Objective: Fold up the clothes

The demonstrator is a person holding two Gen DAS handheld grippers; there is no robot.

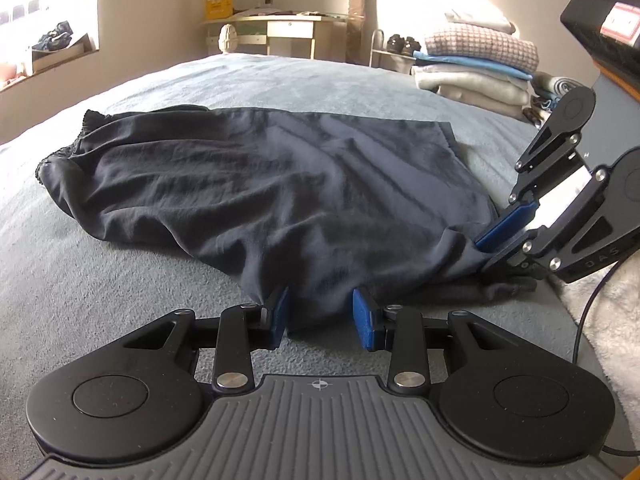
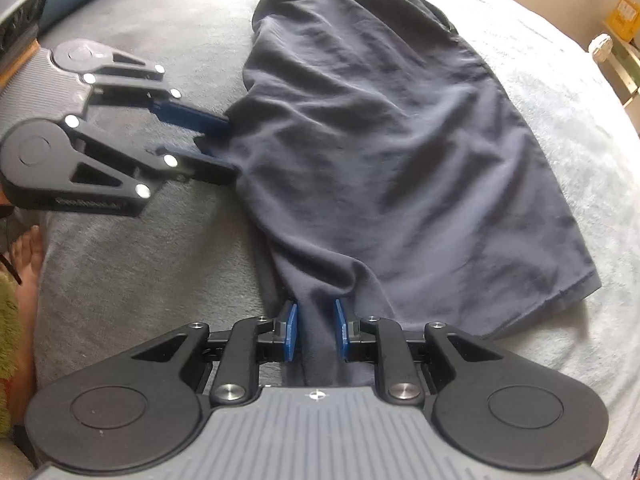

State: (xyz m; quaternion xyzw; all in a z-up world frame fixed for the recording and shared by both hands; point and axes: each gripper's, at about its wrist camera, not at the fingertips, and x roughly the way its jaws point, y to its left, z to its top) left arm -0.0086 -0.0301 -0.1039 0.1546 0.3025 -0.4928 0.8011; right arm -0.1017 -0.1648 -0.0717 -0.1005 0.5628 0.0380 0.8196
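A dark navy garment [image 1: 260, 184] with a gathered waistband at its far end lies crumpled on the grey bed cover [image 1: 100, 280]. My left gripper [image 1: 322, 316] grips its near edge, and a bunch of cloth fills the gap between the blue pads. From the right, my right gripper [image 1: 482, 256] bites the neighbouring corner. In the right wrist view the garment [image 2: 380, 140] stretches away from my right gripper [image 2: 316, 330], whose pads press a narrow strip of cloth. My left gripper [image 2: 230, 144] holds the garment's left edge there.
A stack of folded laundry [image 1: 476, 68] sits at the bed's far right corner. Beyond the bed stands a pale desk [image 1: 280, 30]. A black box [image 1: 600, 28] juts in at the top right. A bare foot [image 2: 28, 256] shows beside the bed.
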